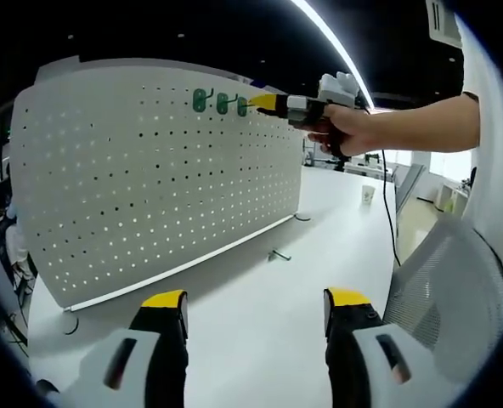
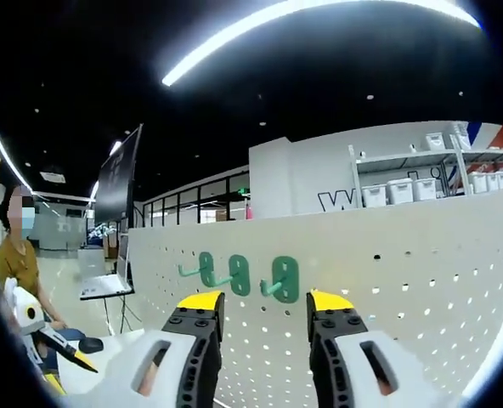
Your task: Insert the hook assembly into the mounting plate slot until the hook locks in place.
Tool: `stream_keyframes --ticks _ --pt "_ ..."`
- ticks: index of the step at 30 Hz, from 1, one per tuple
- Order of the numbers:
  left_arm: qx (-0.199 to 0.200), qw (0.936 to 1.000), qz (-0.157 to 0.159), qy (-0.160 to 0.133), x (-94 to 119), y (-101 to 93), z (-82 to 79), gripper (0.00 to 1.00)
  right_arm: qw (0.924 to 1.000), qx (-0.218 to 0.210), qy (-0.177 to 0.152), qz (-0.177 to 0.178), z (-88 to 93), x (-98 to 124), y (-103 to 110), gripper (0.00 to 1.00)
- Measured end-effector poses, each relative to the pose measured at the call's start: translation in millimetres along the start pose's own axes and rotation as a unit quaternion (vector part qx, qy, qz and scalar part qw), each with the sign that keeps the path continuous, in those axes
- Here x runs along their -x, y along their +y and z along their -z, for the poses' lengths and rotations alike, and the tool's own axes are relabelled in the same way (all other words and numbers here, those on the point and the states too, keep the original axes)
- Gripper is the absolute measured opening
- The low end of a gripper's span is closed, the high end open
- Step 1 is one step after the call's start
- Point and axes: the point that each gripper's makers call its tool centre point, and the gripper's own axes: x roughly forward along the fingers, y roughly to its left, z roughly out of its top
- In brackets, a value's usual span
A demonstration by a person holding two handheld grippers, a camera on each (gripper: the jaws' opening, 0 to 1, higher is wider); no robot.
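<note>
white worktop (image 1: 260,314) under long ceiling lights, office behind; three green hooks (image 2: 239,276) already seated in a row near the top of the upright pegboard (image 1: 149,187), so probably far along, though locking can't be confirmed. right gripper (image 2: 260,310) up at the rightmost hook, jaws parted around its peg, gripping nothing. left gripper (image 1: 256,302) low over the worktop, wide open, empty. spare metal hook (image 1: 278,254) lying by the board's foot in left gripper view; shelving with bins (image 2: 404,183) beyond in right gripper view
</note>
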Motion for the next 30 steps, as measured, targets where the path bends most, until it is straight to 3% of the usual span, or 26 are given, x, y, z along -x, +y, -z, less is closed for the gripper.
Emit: stream_keyframes --ticks 13,30 --pt "0.004 1.0000 -0.002 -0.003 0.1 3.0 -1.3 0.67 0.9998 -0.001 0.004 -0.021 7.2 29.2 0.8 0.41" --pt "0.008 1.0000 0.000 -0.005 -0.7 4.7 -1.4 0.68 0.9979 -0.001 0.041 -0.051 43.8 72.0 14.8 0.45"
